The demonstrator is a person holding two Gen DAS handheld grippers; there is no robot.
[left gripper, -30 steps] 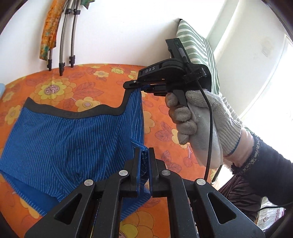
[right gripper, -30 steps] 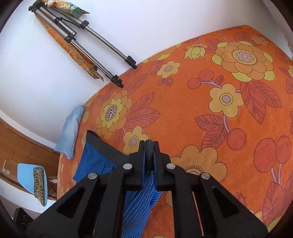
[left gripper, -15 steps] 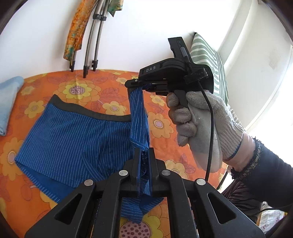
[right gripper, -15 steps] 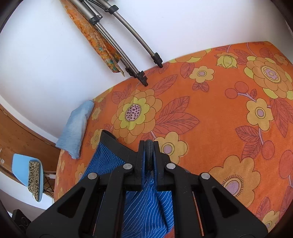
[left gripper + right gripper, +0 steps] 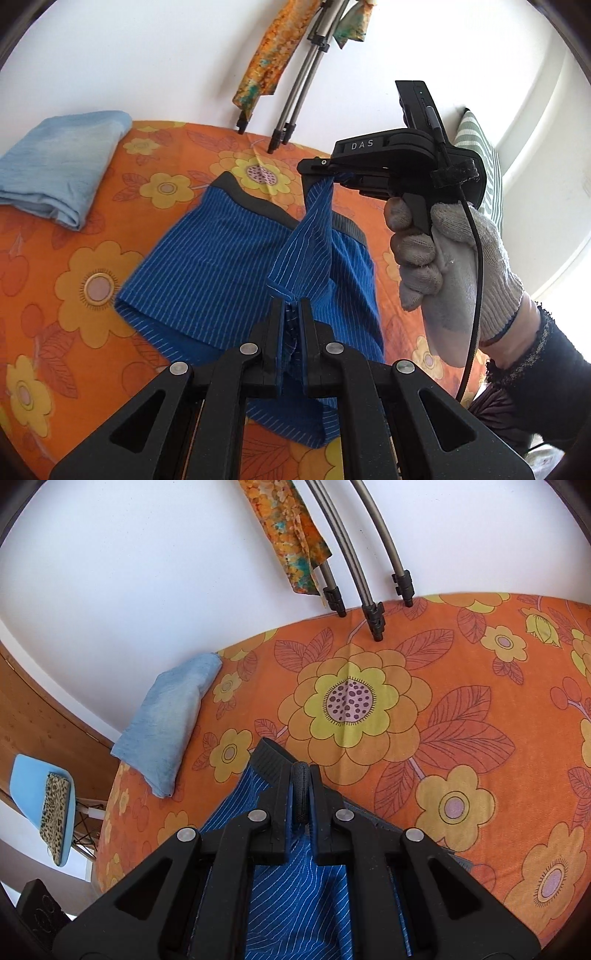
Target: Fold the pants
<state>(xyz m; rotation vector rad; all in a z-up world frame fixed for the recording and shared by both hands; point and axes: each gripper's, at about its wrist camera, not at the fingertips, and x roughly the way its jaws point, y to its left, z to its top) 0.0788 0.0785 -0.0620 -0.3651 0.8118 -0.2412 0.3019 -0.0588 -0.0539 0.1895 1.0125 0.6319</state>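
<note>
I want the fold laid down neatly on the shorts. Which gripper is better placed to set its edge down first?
Probably left. The left gripper pinches the hem low, just above the blue striped shorts, while the right gripper holds the waistband corner lifted higher. That is a judgement; both must travel together.

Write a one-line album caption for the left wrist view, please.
Both grippers, left and right, lift one side of blue shorts over an orange bedspread.

My bed (image 5: 92,273) wears an orange flowered cover. The blue striped pants (image 5: 207,273) lie on it, a folded pale blue cloth (image 5: 55,166) near its edge. Tripod legs (image 5: 373,616) seem to touch it.
</note>
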